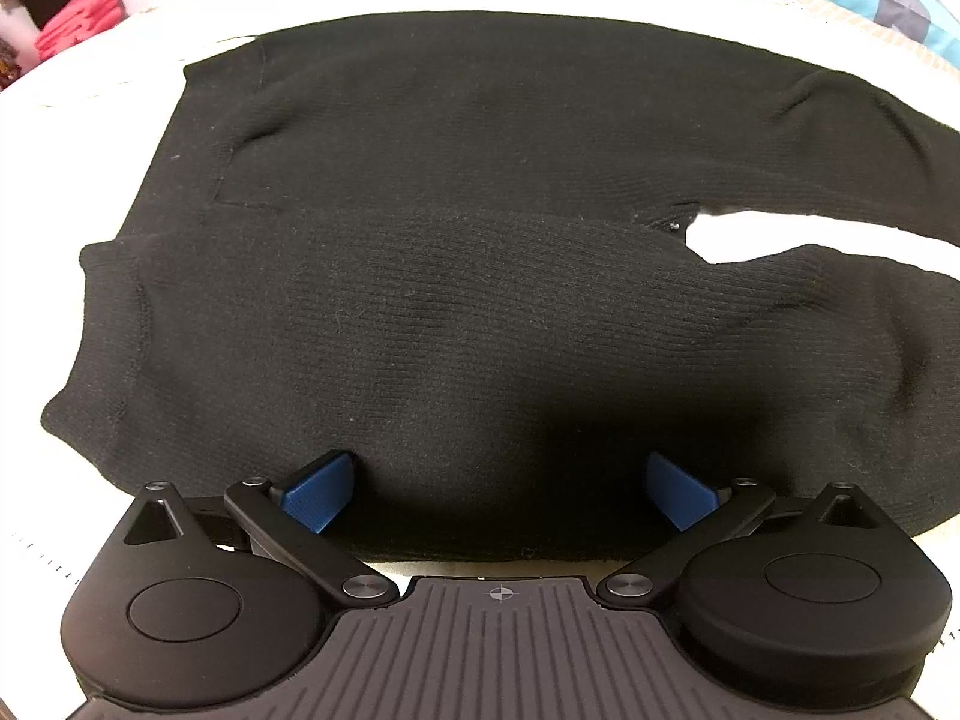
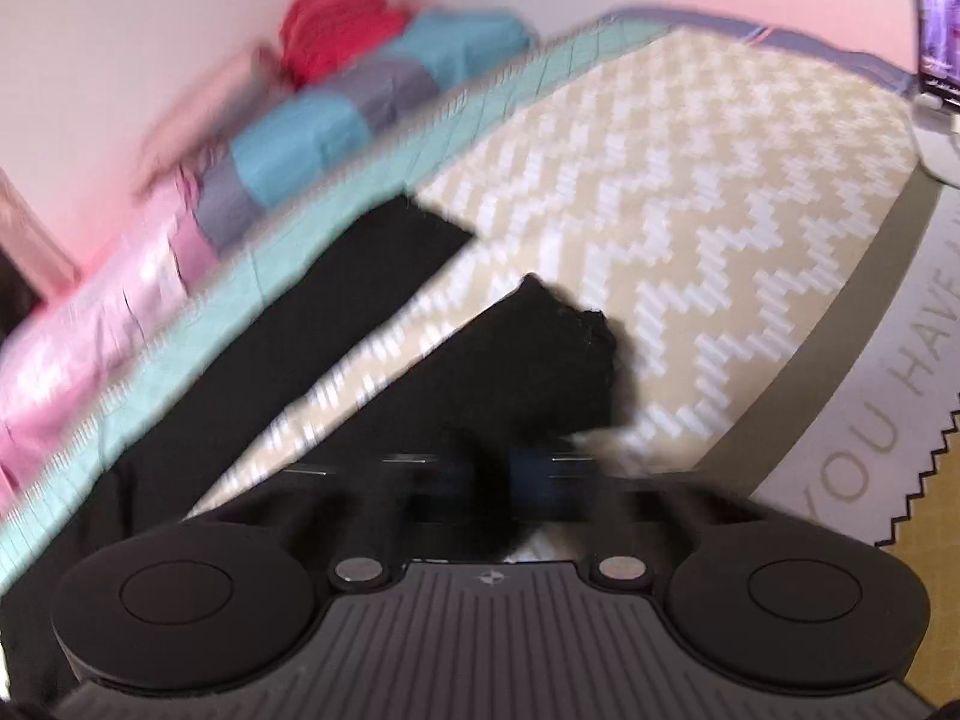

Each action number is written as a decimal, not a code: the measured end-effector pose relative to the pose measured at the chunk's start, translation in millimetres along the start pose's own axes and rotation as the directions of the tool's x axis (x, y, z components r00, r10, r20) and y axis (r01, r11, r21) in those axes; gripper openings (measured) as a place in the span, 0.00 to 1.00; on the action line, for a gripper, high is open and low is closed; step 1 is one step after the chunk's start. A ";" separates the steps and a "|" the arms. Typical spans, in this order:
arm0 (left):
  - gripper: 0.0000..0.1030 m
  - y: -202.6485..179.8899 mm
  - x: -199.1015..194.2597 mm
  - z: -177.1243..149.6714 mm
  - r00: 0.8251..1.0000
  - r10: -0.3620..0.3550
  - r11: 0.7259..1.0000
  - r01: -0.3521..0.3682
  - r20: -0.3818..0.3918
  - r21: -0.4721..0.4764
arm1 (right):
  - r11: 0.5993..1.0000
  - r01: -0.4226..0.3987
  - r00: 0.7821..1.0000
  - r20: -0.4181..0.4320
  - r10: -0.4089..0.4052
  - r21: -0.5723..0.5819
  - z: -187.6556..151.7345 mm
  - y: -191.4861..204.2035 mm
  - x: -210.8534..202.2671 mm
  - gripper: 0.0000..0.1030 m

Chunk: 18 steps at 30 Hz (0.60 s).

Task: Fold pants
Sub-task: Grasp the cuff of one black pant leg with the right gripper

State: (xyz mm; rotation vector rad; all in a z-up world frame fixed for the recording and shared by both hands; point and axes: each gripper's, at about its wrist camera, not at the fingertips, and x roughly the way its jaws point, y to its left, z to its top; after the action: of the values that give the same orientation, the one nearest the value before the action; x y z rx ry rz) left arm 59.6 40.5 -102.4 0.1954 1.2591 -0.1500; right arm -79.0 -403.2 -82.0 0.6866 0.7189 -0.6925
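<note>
Black knit pants (image 1: 480,276) lie flat on a pale bed cover, waistband at the left, both legs running off to the right. My left gripper (image 1: 501,489) is open, its blue pads (image 1: 318,489) spread wide over the near edge of the pants, holding nothing. In the blurred right wrist view, my right gripper (image 2: 489,474) is shut on the near leg of the pants (image 2: 540,360), close to its hem. The other leg (image 2: 360,276) lies flat further back.
The bed has a beige and white zigzag cover (image 2: 690,180). A pink, grey and blue quilt (image 2: 300,132) and a red item (image 2: 336,24) lie along the wall. A floor mat with lettering (image 2: 888,408) lies beside the bed.
</note>
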 end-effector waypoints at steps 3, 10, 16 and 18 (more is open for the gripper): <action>1.00 2.2 0.6 3.4 1.000 -0.010 1.000 0.010 -0.017 0.014 | 0.999 -0.024 0.996 0.087 0.022 0.022 7.2 -3.7 -44.1 0.12; 1.00 6.2 4.1 6.1 0.999 -0.042 0.997 0.042 -0.005 0.069 | 0.980 0.134 0.991 0.010 -0.137 0.146 -4.5 -56.2 -42.8 0.14; 1.00 13.3 1.2 8.5 0.996 -0.087 0.990 0.088 -0.014 0.113 | 0.941 0.302 0.940 0.119 -0.321 0.155 -15.3 -28.7 -78.4 0.68; 1.00 16.8 -3.4 8.0 0.996 -0.093 0.988 0.092 0.004 0.127 | 0.955 0.291 0.944 0.148 -0.295 0.050 -26.9 -7.6 -93.2 0.71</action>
State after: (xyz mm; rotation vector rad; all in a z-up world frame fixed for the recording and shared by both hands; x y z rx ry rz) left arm 69.7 55.1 -95.7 0.2455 1.2498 -0.3116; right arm -146.2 -357.9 -28.1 0.5480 0.6754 -1.0198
